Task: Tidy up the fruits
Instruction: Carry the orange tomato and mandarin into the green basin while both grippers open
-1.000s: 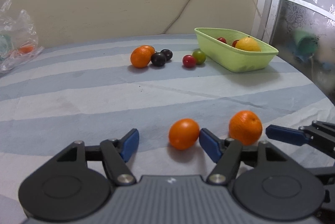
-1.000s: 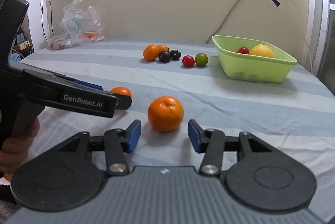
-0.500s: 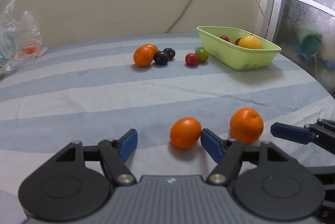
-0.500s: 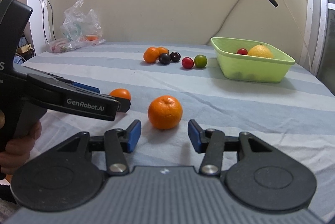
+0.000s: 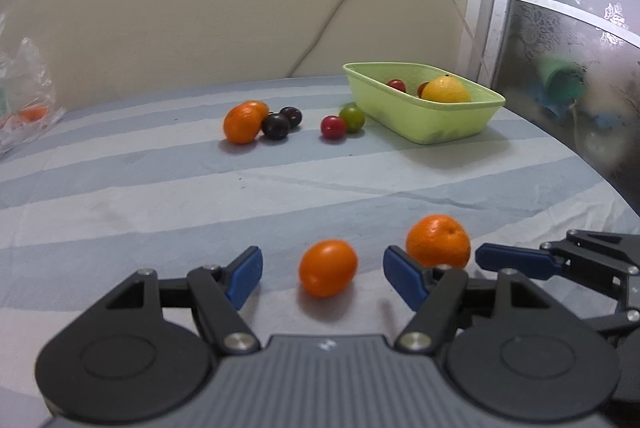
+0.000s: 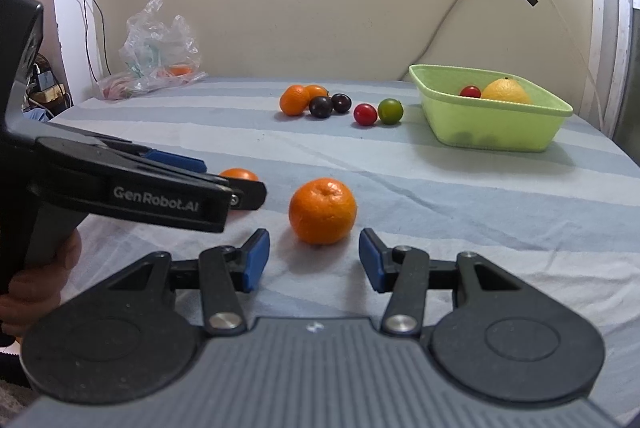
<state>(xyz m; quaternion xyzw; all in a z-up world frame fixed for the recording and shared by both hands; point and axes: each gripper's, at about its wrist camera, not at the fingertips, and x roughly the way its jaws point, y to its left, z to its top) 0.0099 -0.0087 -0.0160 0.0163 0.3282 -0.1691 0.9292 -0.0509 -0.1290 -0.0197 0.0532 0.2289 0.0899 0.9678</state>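
A smooth oval orange [image 5: 328, 268] lies on the striped cloth between the blue pads of my left gripper [image 5: 322, 278], which is open and not touching it. A round mandarin [image 6: 322, 210] sits just ahead of my right gripper [image 6: 314, 260], also open with both pads clear of it. That mandarin [image 5: 438, 242] shows behind the left gripper's right finger. The left gripper [image 6: 160, 187] half hides the oval orange [image 6: 239, 174] in the right wrist view. A green basket [image 6: 492, 131] at the back right holds a yellow fruit [image 6: 505, 91] and a red one [image 6: 470, 91].
Loose fruit lies left of the basket [image 5: 424, 123]: two oranges [image 5: 242, 123], two dark plums [image 5: 276, 125], a red fruit [image 5: 333, 127] and a green one [image 5: 352, 116]. A plastic bag [image 6: 160, 55] sits at the back left. A hand [image 6: 36, 280] holds the left gripper. The table edge curves at the right.
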